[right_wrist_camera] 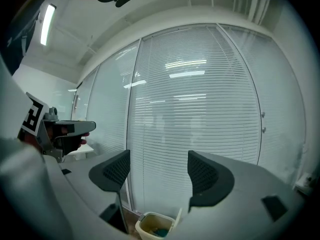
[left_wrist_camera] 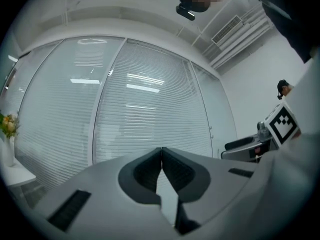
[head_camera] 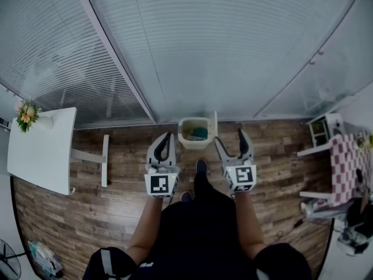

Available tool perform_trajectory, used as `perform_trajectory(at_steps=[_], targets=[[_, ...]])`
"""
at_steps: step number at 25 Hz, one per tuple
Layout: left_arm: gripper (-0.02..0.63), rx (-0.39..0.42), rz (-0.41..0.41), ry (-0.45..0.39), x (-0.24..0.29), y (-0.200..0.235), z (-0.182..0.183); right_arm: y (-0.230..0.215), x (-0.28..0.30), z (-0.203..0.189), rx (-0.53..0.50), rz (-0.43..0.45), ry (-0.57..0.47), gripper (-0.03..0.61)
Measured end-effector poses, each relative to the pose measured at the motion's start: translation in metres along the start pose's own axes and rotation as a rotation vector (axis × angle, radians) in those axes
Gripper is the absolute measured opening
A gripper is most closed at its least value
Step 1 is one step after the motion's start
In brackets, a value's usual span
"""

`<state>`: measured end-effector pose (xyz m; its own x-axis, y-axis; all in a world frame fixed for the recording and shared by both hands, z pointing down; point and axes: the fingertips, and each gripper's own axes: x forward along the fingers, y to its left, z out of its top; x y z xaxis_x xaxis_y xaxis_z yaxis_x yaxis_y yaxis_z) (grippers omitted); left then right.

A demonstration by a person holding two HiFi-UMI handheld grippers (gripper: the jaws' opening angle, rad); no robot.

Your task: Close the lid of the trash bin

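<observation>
Wood floor by window blinds; trash bin open there, lid upright on its right. Left gripper clenched empty, right gripper spread (both short of it). Risk: hard shove tipping bin.

We see a floor of grained brown wood planks, matt; the trash bin looks like smooth cream plastic, its lid the same; the left claw and right claw are matt grey plastic with dark ribbed pads; the counter is smooth and white; a chequered cloth looks matt.
</observation>
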<state>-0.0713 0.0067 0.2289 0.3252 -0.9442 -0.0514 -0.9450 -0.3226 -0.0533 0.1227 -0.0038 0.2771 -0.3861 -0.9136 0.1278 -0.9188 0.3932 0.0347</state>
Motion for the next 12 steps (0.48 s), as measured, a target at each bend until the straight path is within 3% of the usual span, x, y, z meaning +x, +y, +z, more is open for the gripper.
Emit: perform_trajectory(at_steps=[4, 12], targets=[[0.008, -0.009, 0.013, -0.010, 0.012, 0.002, -0.003, -0.004, 0.013, -0.011, 0.038, -0.002, 0.026, 0.328], [0.008, -0.009, 0.030, 0.059, 0.033, -0.002, -0.035, -0.010, 0.031, -0.041, -0.010, 0.046, 0.088, 0.328]])
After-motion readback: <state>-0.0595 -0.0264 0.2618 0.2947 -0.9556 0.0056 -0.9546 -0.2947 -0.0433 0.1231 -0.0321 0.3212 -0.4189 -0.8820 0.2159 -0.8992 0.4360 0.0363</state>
